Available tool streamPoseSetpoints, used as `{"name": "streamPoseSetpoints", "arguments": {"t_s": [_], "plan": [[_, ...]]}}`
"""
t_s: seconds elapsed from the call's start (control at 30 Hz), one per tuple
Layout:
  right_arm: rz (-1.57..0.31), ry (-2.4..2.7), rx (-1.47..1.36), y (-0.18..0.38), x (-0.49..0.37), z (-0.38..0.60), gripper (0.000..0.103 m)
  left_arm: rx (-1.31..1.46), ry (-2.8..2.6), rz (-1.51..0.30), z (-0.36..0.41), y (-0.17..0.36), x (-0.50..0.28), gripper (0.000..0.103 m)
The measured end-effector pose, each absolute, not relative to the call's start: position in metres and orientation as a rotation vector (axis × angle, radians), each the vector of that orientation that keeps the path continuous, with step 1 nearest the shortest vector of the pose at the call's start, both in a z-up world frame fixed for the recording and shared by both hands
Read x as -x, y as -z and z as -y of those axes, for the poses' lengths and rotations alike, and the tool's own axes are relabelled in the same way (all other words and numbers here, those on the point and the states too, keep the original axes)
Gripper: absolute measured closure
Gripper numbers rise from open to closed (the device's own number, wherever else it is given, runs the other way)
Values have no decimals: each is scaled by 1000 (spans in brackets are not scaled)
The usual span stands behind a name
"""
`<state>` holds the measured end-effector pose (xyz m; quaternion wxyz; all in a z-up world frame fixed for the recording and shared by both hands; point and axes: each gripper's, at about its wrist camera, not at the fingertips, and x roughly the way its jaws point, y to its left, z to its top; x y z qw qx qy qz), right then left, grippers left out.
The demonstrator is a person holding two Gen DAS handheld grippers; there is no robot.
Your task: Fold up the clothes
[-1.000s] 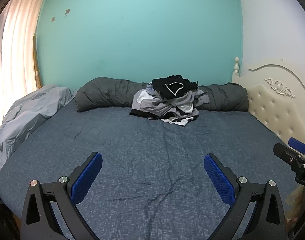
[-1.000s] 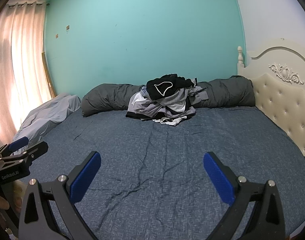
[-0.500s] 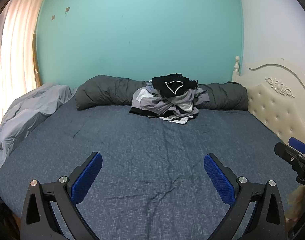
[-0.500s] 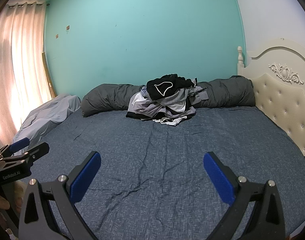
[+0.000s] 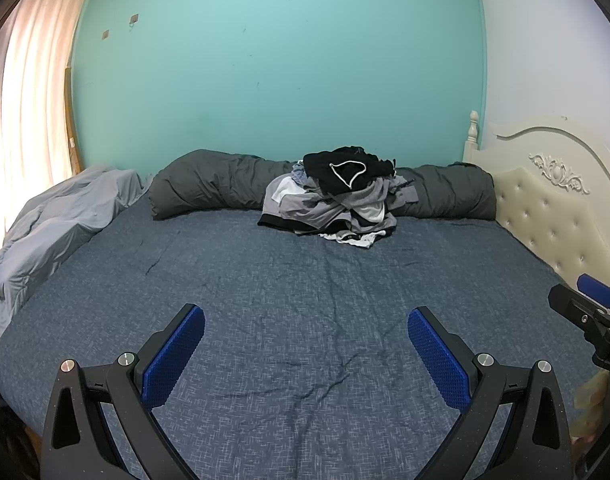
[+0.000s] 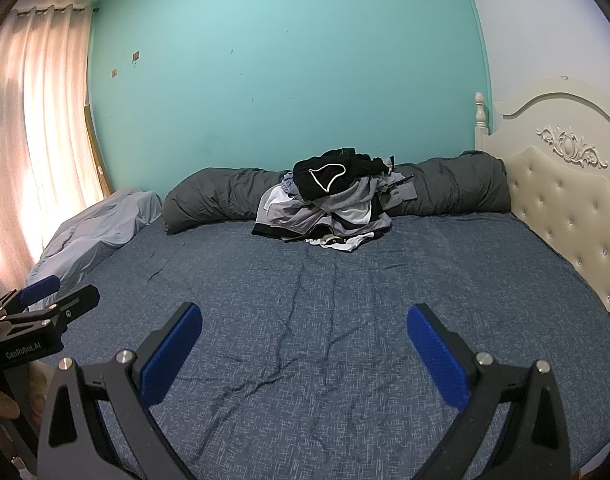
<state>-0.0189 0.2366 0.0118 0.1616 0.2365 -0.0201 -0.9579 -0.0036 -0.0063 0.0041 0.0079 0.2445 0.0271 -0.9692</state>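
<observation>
"GenRobot.AI" marks the left gripper (image 6: 45, 300); both grippers' jaws gape, clothes pile (image 5: 337, 196) ungrabbed.

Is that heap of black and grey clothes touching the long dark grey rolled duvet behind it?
Touching: in the right wrist view the clothes heap leans against the duvet.

I face a turquoise wall (image 5: 281, 60) at the far side of the bed (image 5: 305, 300), whose blue-grey sheet lies creased in front of me. To the right stands a cream headboard (image 6: 565, 208) — tufted, with carved scrollwork — against a pale wall. On the left, pinkish curtains (image 6: 33, 120) glow with daylight. A dark grey rolled duvet (image 5: 213, 188) runs along the far edge, and a lighter grey one (image 5: 53, 224) lies bunched at the left.
</observation>
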Motion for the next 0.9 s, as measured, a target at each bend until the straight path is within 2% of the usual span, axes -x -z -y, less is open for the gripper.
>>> {"name": "streamPoseSetpoints", "arguments": {"t_s": [0.9], "plan": [[50, 2733, -676, -10, 19, -235, 0, -772, 3034, -80, 4, -2, 5, 0]]}}
